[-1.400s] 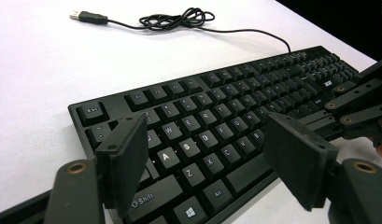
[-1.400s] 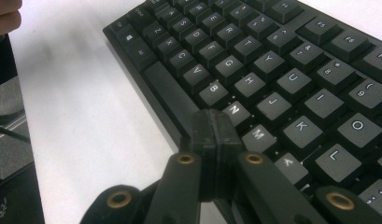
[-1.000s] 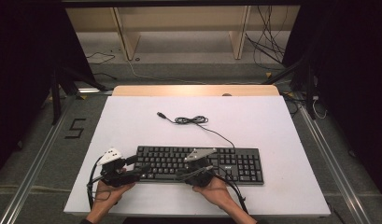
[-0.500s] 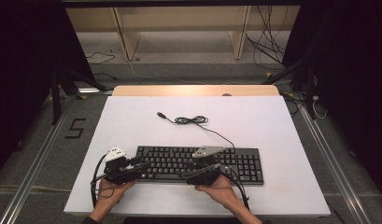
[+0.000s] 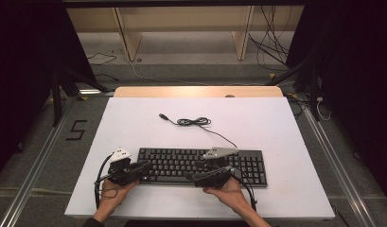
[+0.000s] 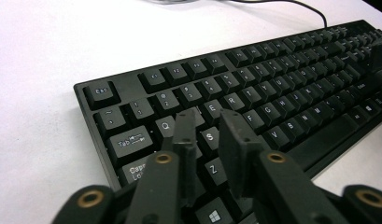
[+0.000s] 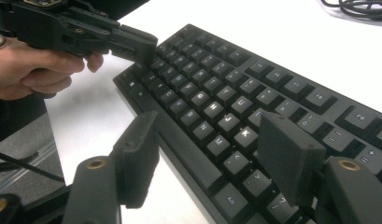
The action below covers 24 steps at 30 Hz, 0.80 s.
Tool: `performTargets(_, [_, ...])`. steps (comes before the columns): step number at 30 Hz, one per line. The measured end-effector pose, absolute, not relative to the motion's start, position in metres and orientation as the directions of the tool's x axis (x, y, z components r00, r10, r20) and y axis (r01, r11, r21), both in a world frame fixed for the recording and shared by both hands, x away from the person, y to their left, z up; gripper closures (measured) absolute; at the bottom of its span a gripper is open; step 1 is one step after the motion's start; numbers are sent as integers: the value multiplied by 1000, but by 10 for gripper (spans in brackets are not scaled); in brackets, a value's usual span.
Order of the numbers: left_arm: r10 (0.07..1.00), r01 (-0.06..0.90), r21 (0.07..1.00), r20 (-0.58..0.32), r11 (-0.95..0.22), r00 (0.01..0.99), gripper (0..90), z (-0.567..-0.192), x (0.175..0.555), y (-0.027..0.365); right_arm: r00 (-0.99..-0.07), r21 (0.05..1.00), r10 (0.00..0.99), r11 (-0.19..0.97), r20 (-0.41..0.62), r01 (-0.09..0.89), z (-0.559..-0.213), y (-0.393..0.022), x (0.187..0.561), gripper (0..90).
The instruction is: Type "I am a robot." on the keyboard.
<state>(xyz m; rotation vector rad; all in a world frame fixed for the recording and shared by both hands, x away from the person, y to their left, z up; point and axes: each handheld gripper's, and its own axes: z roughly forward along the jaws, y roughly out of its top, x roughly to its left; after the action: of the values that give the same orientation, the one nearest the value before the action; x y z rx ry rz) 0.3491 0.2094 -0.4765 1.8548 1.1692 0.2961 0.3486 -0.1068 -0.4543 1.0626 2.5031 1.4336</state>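
I see my left gripper (image 6: 209,135), jaws just narrowed with nothing pinched, over the black keyboard (image 5: 200,163), while my right gripper (image 7: 216,154) has just spread wide.

The right gripper (image 7: 212,156) hangs over the near edge of the black keyboard (image 7: 235,93), its fingers (image 7: 137,154) spread wide, having just been opening, with nothing between them. Farther off, the left gripper (image 7: 132,44), held in a hand (image 7: 34,70), has its tip over the keyboard's far end on the white surface (image 7: 282,28).

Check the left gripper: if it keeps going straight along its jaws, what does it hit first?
Most likely the keyboard. The left gripper points low over the left letter keys, its jaws nearly together, having just been closing with nothing between them. Height above the keys is unclear.
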Motion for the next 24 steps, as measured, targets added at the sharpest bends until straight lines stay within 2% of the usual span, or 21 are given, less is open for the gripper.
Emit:
performTargets(8, [821,609,774,-229,-173,523,883,-478,352,207,-756,785,597,319,268,530,-454,-110,346,364])
performTargets(24, [835,631,753,-215,-189,507,889,-483,360,204,-754,791,600,311,267,527,-454,-113,343,348])
